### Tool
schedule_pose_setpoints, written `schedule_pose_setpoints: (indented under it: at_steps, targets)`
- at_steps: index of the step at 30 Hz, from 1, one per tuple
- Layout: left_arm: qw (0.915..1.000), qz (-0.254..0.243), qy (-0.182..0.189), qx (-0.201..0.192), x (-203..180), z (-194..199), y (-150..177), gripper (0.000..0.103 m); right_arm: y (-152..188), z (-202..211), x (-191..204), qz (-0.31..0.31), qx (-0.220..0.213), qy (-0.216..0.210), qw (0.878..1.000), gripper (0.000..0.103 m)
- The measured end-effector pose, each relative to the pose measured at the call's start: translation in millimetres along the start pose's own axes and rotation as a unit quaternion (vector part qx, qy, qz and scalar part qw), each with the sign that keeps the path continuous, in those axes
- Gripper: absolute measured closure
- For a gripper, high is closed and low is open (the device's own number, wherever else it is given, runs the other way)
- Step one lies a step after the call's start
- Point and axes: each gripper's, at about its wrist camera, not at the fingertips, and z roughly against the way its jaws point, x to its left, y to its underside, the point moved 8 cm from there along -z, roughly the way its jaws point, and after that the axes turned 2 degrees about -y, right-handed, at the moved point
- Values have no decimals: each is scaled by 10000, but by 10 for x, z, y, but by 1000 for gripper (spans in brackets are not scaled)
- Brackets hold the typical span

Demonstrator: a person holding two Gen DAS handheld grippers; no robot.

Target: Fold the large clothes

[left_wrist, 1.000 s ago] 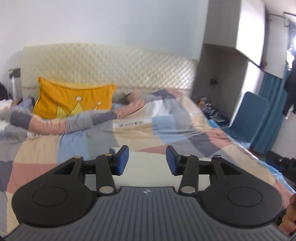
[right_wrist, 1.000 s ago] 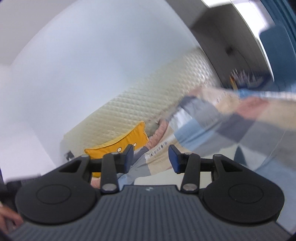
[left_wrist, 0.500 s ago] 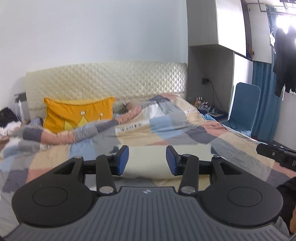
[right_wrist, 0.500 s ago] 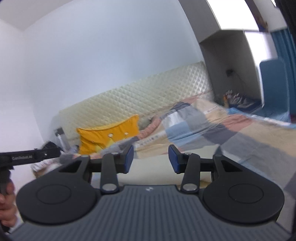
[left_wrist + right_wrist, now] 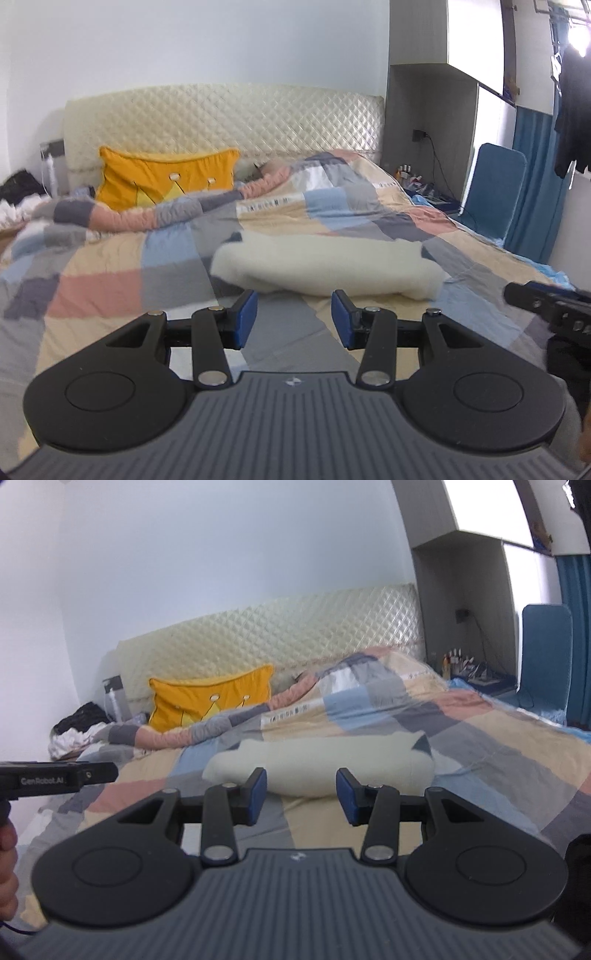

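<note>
A cream fleece garment (image 5: pixel 325 264) lies bunched in a long roll across the patchwork quilt (image 5: pixel 110 266) on the bed. It shows in the right wrist view too, as the same cream garment (image 5: pixel 317 766) just beyond the fingers. My left gripper (image 5: pixel 293 319) hovers short of the garment, open, nothing between its blue pads. My right gripper (image 5: pixel 301 795) is likewise open and empty, a little nearer the roll. Each gripper's body shows at the edge of the other view: the right one (image 5: pixel 546 302), the left one (image 5: pixel 55 779).
An orange cushion (image 5: pixel 162 179) leans on the quilted cream headboard (image 5: pixel 229 122). A rolled fold of the quilt (image 5: pixel 155 214) runs across behind the garment. A blue chair (image 5: pixel 491 188) and a cluttered bedside shelf (image 5: pixel 424 181) stand right of the bed. Dark clothes (image 5: pixel 79 718) lie at far left.
Both grippers swung down and levelled toward the bed; the right one rolled upright from a strong tilt. The cream garment now lies in full view ahead of both. Jaws stayed as they were.
</note>
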Motion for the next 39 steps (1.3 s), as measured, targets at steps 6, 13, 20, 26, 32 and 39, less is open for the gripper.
schedule_pose_setpoints:
  at_steps: [6, 13, 20, 26, 32, 39]
  targets:
    - [9997, 114, -49, 205, 45, -95, 166, 53, 114, -90, -25, -51, 206, 40, 9998, 57]
    - [9997, 32, -146, 205, 54, -90, 176, 51, 221, -79, -73, -113, 358, 139, 9992, 57]
    - [9995, 99, -213, 187, 40, -67, 157, 51, 253, -50, -103, -124, 439, 178, 9988, 57]
    - [9994, 145, -218, 209, 45, -53, 152, 51, 264, -24, -110, -112, 469, 180, 9987, 57]
    - [9996, 152, -189, 170, 31, -23, 132, 51, 248, -23, -114, -128, 460, 160, 9987, 57]
    - [9997, 63, -186, 138, -65, -7, 142, 47, 243, -29, -114, -139, 506, 177, 9985, 57]
